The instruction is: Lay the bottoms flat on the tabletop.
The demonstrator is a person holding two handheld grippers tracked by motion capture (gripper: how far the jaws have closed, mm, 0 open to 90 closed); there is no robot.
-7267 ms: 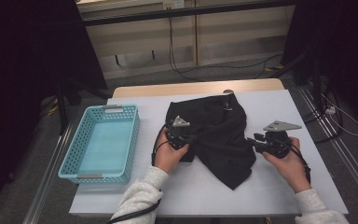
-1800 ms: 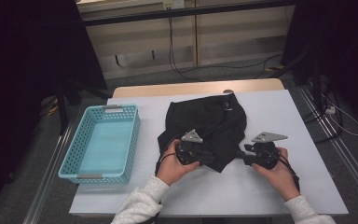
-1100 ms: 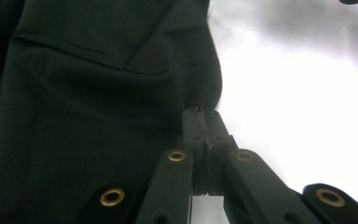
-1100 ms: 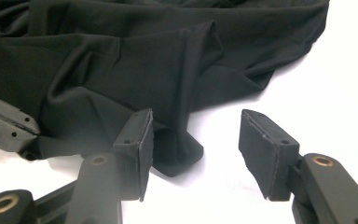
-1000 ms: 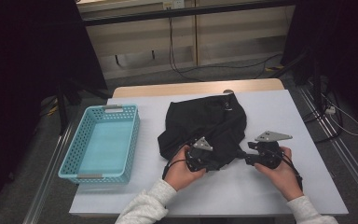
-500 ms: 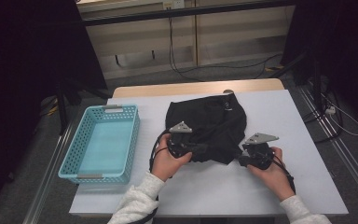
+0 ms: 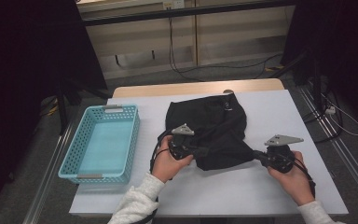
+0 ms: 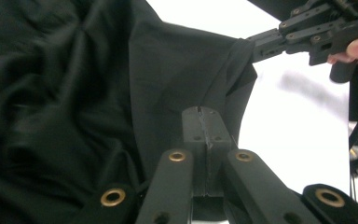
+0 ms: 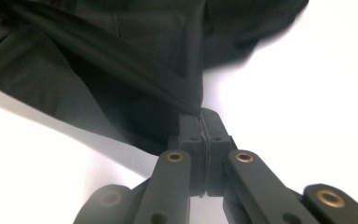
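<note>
The black garment (image 7: 207, 130) lies mid-surface, right of the blue basket (image 7: 102, 142). Left tongs (image 7: 196, 151) are clamped on its near edge; right tongs (image 7: 256, 156), jaws just closed, pinch its near-right corner, seemingly stretched taut. Bare white surface (image 7: 298, 116) spreads right of the garment.

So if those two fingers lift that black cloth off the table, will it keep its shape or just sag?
Probably sag. The black cloth lies in soft folds and creases, so it looks floppy. Between the left gripper and the right gripper, both shut on it, the edge pulls into a narrow taut strip, which suggests thin, light fabric. It is unlikely to roll or break, though it may drag on the table.
</note>
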